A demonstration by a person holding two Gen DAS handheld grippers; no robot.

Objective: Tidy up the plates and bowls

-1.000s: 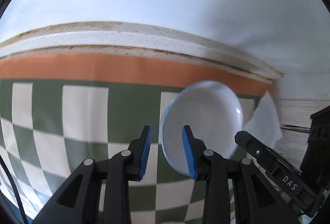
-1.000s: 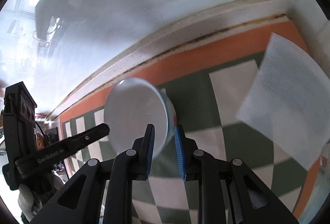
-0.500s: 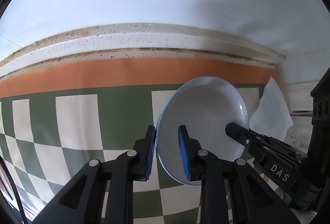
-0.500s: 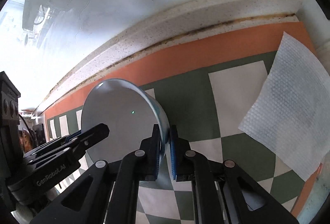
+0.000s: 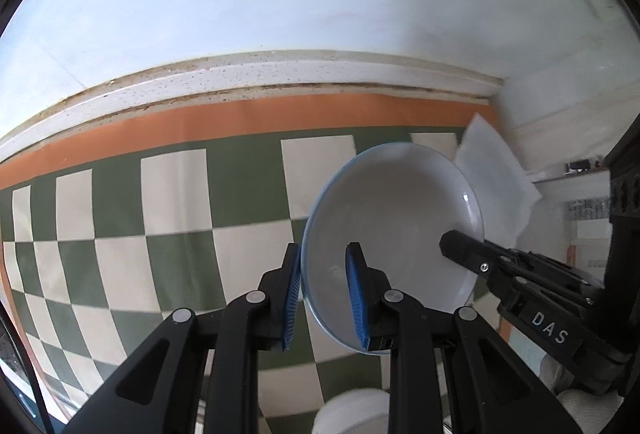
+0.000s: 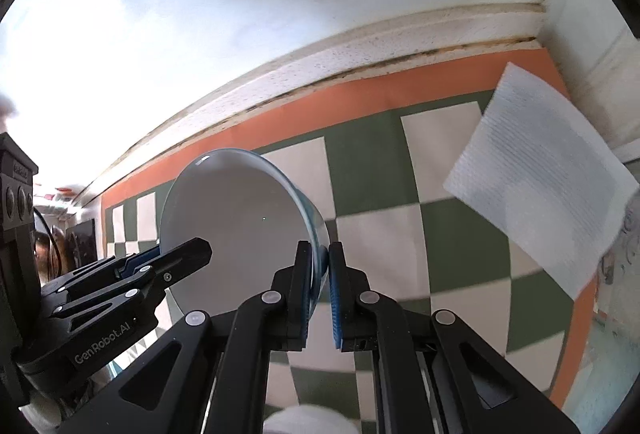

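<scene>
- The bowl [image 5: 394, 230] is showing a smooth, glossy glazed surface, looking like ceramic, and is catching small highlights.
- The checked mat [image 5: 180, 218] is looking flat and matt.
- The white sheet [image 6: 540, 178] is showing a ribbed, paper-like texture.
- The left gripper [image 5: 324, 298] is looking like matt black plastic, with ridged blue pads [image 5: 357, 294].
- The counter edge [image 5: 240, 74] is looking speckled, like stone.

Both wrist views face the wall closely, sharing the bowl [image 5: 394, 234] [image 6: 236, 226].
</scene>
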